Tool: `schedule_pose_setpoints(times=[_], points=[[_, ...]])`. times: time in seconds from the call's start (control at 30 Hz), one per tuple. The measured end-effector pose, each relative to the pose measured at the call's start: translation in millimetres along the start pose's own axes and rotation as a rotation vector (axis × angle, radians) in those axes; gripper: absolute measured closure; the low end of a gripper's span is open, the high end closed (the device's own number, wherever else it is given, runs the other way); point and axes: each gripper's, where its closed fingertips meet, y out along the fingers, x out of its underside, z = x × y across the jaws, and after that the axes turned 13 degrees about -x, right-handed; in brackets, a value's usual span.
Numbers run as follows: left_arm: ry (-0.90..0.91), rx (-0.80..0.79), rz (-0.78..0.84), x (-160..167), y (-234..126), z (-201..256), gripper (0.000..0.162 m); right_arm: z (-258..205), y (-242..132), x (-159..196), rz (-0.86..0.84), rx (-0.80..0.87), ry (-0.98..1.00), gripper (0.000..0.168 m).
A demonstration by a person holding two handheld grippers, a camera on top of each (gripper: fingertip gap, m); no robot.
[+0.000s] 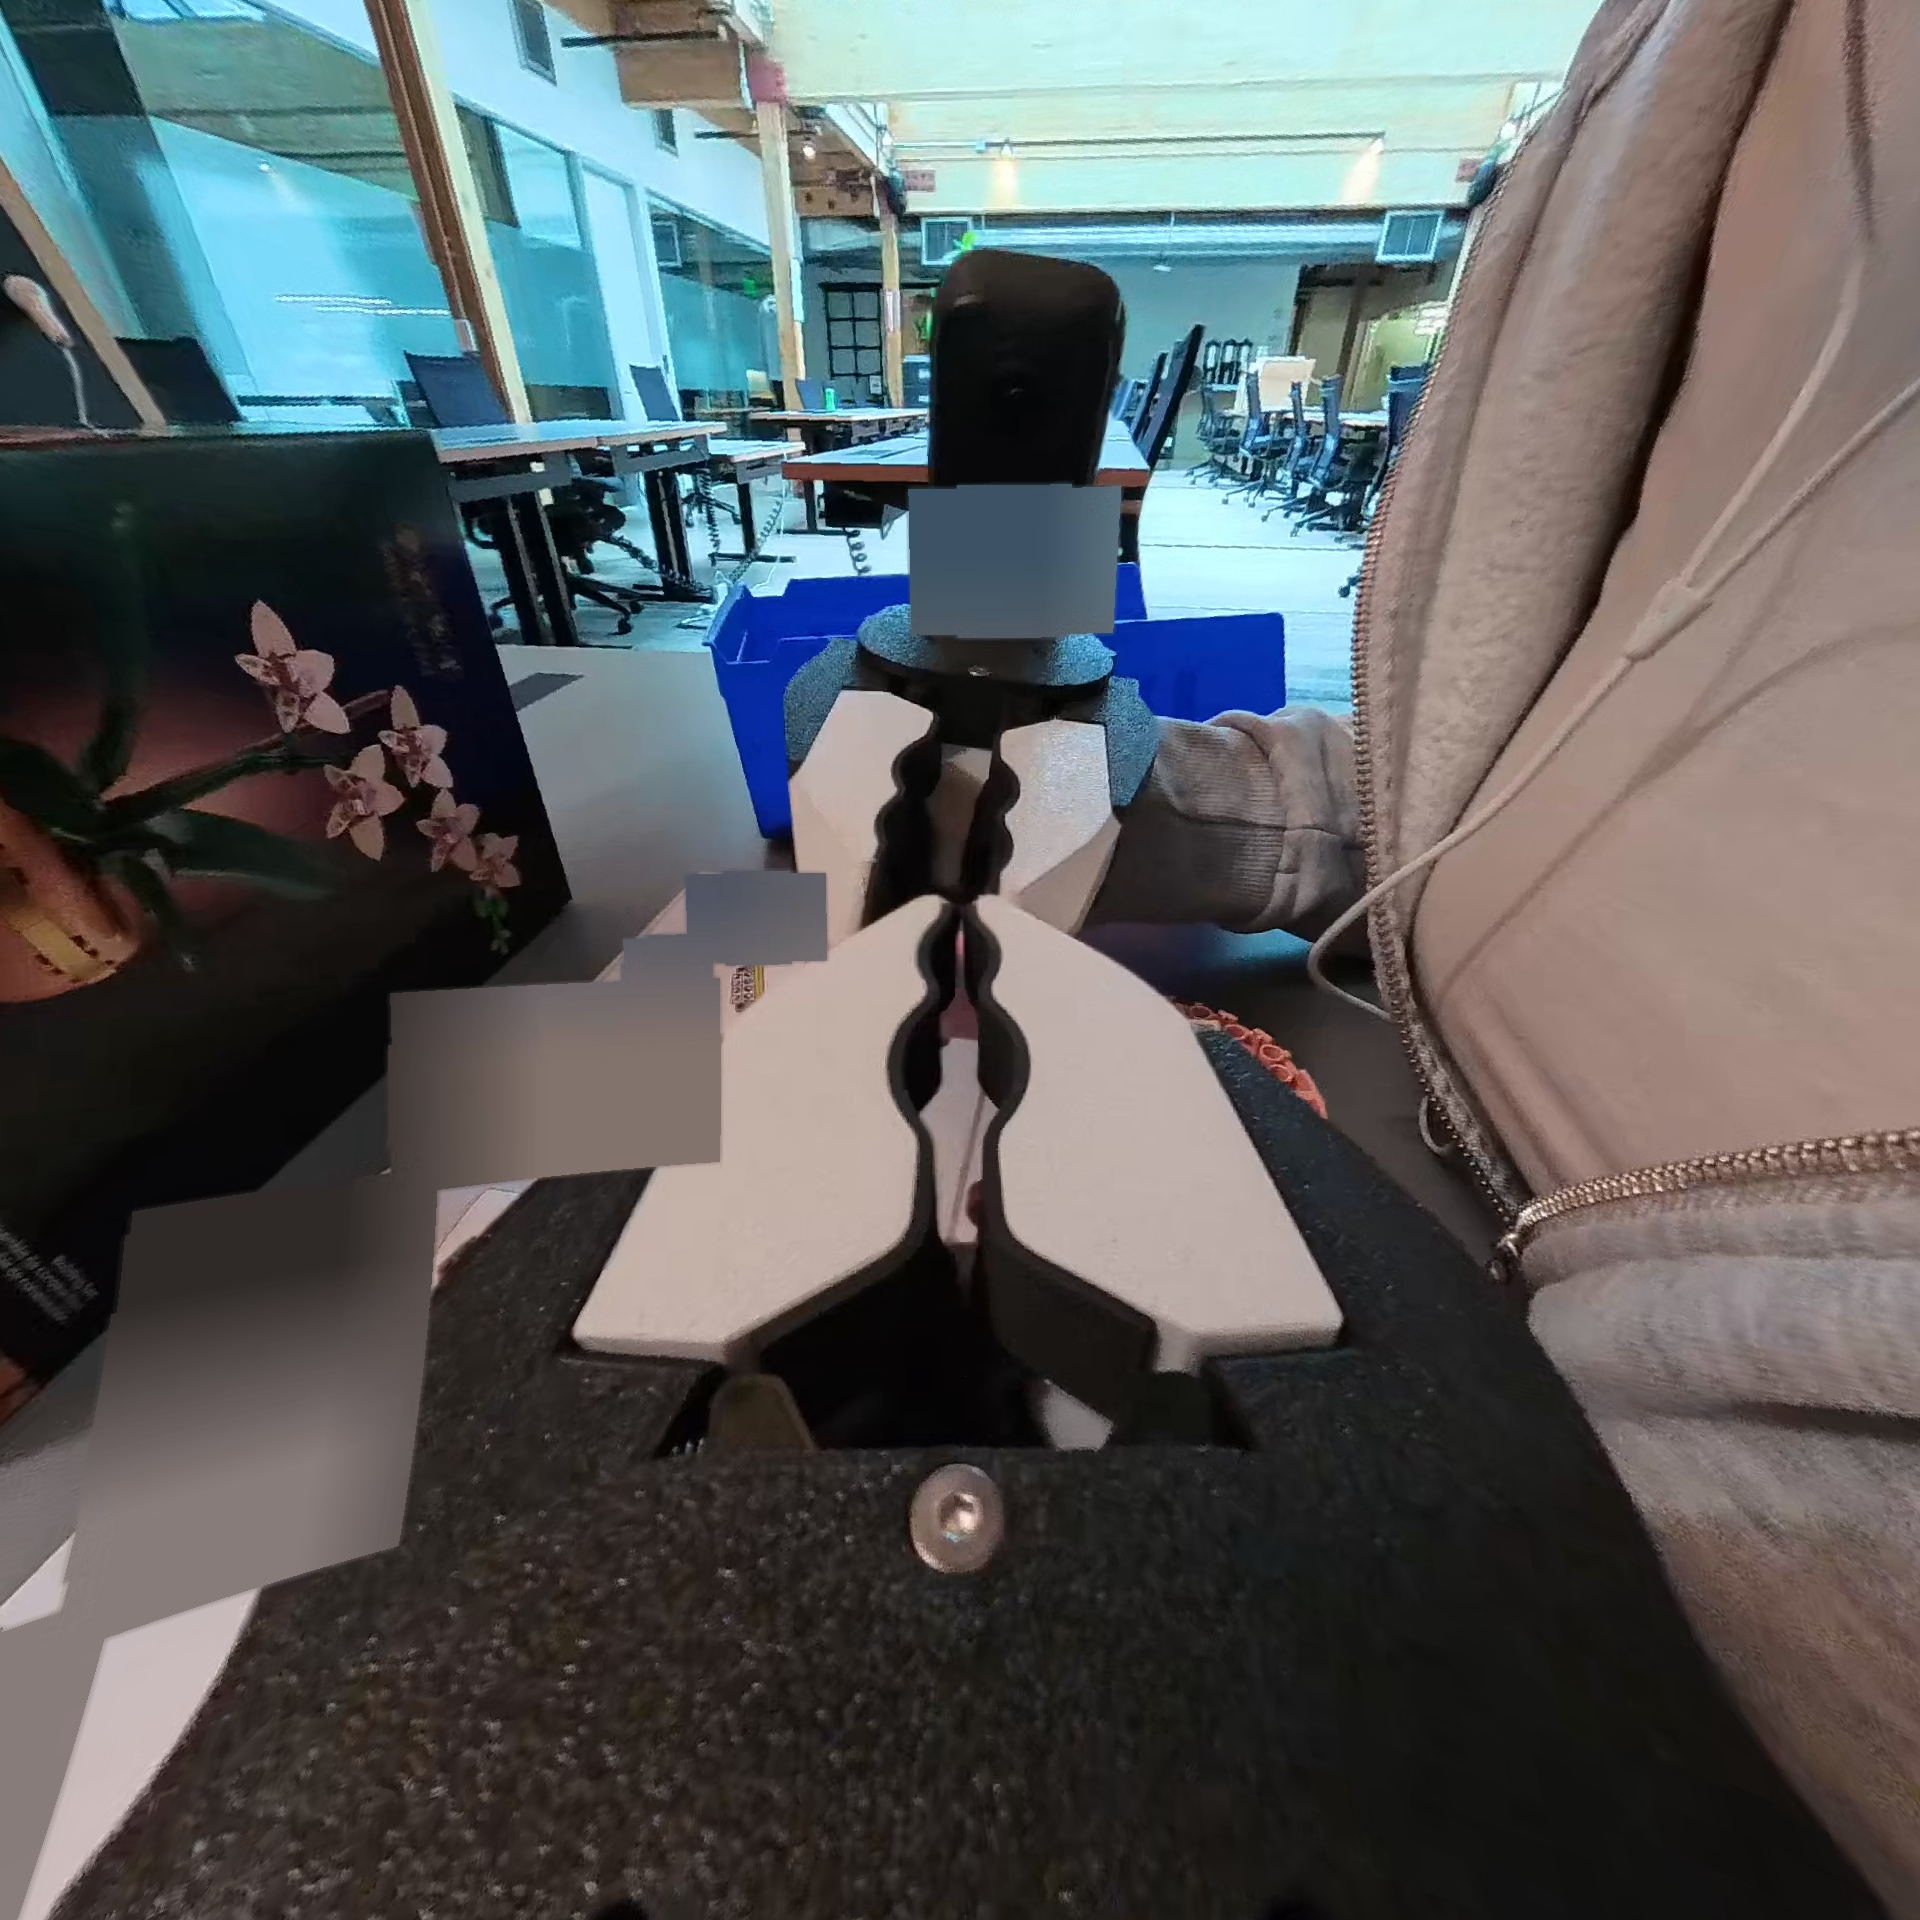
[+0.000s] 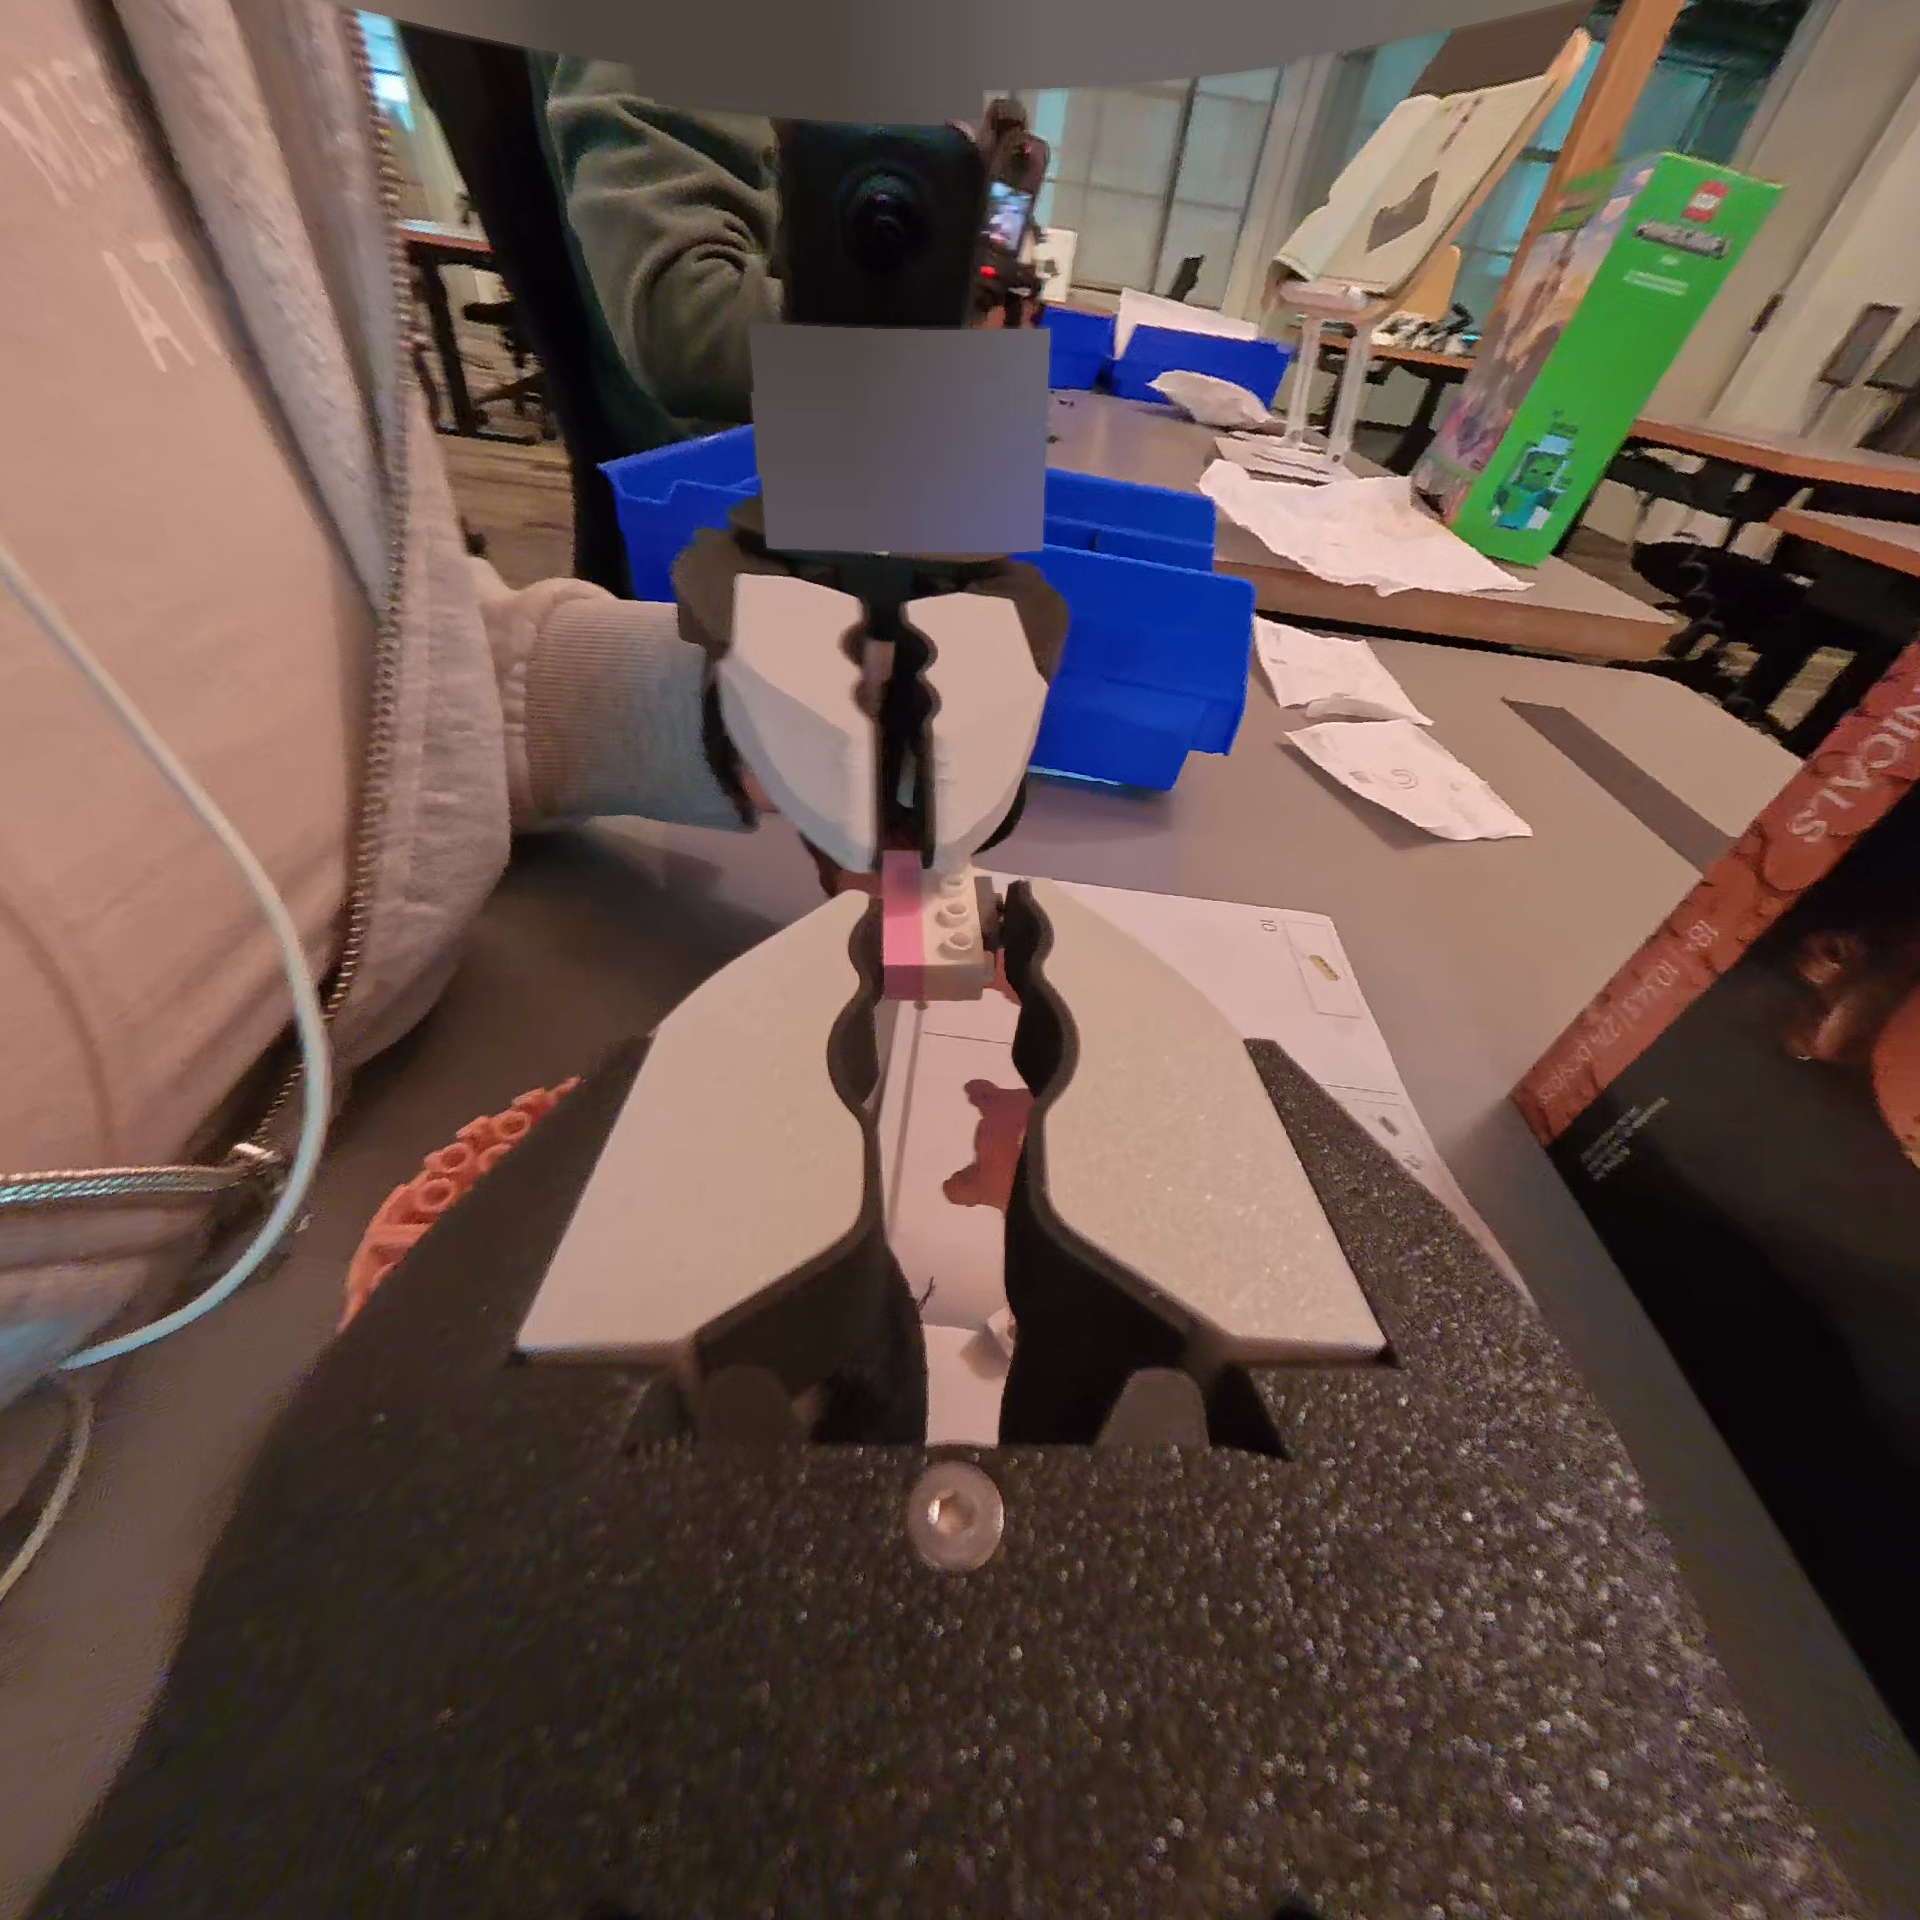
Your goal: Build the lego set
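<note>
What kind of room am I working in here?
Probably an open-plan office or lab workspace: rows of desks with office chairs, blue parts bins on the grey table, and a lego set box.

Open-plan office hall: rows of long desks (image 1: 623, 442) with dark swivel chairs (image 1: 1314, 442) stood on a pale floor (image 1: 1216, 525), frosted glass partitions (image 1: 312, 260) ran along the left side, and timber posts (image 1: 774, 239) rose to a bright ceiling with small lights. In the right wrist view the floor was wood-toned (image 2: 509, 488). Tall windows (image 2: 1195, 177) lined the far wall beyond a wooden-edged table (image 2: 1455, 608).
</note>
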Motion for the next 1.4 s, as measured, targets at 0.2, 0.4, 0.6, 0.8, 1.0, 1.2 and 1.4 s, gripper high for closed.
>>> schedule_pose_setpoints(times=[0.2, 0.4, 0.6, 0.8, 1.0, 1.2, 1.4], points=[[0.025, -0.049, -0.035, 3.4, -7.4, -9.6, 0.129, -0.5, -0.7, -4.2, 0.022, -0.01, 0.012, 0.147], [0.092, -0.036, -0.031, 0.9, -8.9, -6.4, 0.145, -3.9, 1.7, -9.7, 0.035, -0.035, 0.019, 0.147], [0.179, 0.009, -0.043, 1.4, -14.0, 0.7, 0.145, -10.4, 6.3, -9.8, 0.008, -0.083, 0.03, 0.147], [0.208, 0.046, -0.053, 0.0, -16.1, 5.0, 0.146, -14.7, 6.9, -12.4, -0.005, -0.129, 0.012, 0.147], [0.204, 0.056, -0.046, -0.3, -16.3, 5.1, 0.146, -14.2, 6.8, -12.5, -0.032, -0.127, 0.001, 0.147], [0.1, -0.008, 0.031, -12.5, -14.1, -2.3, 0.145, -5.6, 3.1, -23.6, 0.047, -0.069, -0.007, 0.144], [0.098, -0.055, 0.063, -13.0, -16.6, -9.0, 0.145, 0.3, -4.5, -25.4, 0.054, -0.008, -0.049, 0.142]])
